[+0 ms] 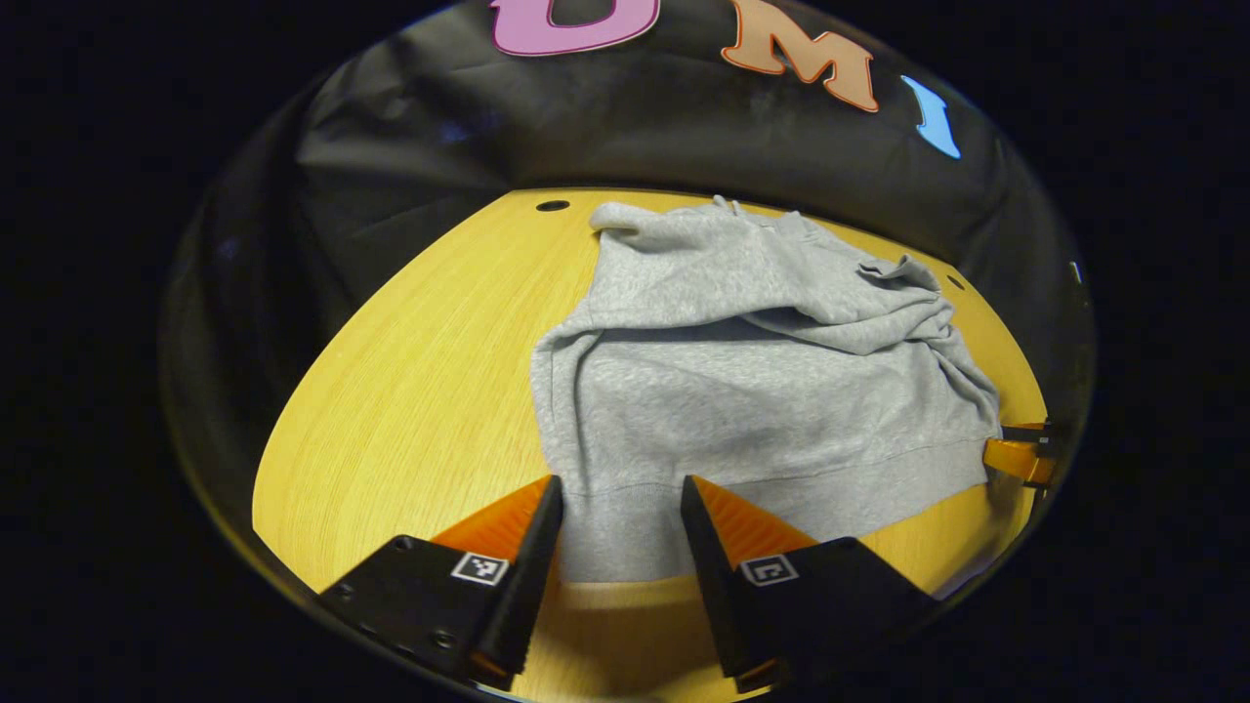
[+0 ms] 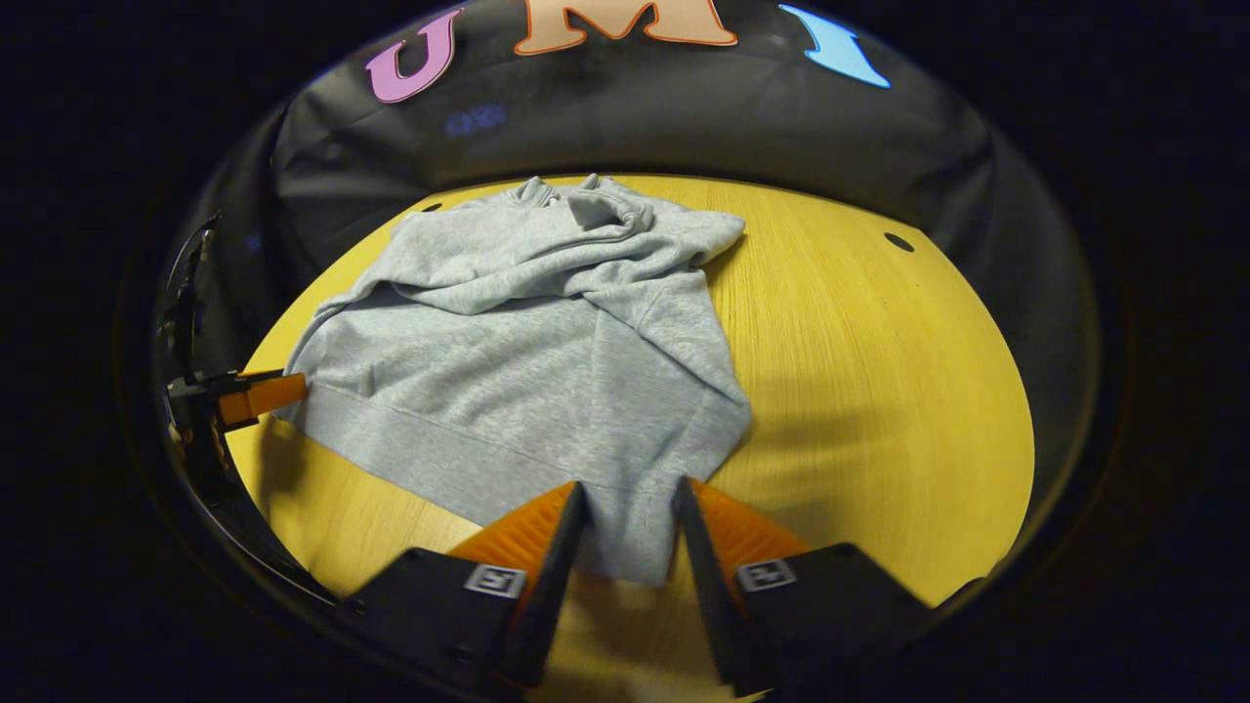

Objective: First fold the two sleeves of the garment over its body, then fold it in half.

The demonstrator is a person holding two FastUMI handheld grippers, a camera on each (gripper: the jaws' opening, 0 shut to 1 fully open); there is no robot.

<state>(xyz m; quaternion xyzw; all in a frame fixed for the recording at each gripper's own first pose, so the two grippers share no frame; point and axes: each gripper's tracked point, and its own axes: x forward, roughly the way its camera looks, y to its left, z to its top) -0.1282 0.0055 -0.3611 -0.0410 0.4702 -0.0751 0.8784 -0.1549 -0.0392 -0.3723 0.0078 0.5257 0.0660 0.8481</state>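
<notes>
Left gripper view: grey garment on counter, sleeves folded over body; left hand-held gripper and right hand-held gripper, fingers apart, straddle its near hem; advise pinching both corners evenly before lifting.

You cannot tell whether your left gripper or right gripper actually presses the sweatshirt hem; the cloth lies between the fingers, contact unclear. The sleeves are buried in the bunched folds near the collar. In each view the other gripper is cut off at the edge.
</notes>
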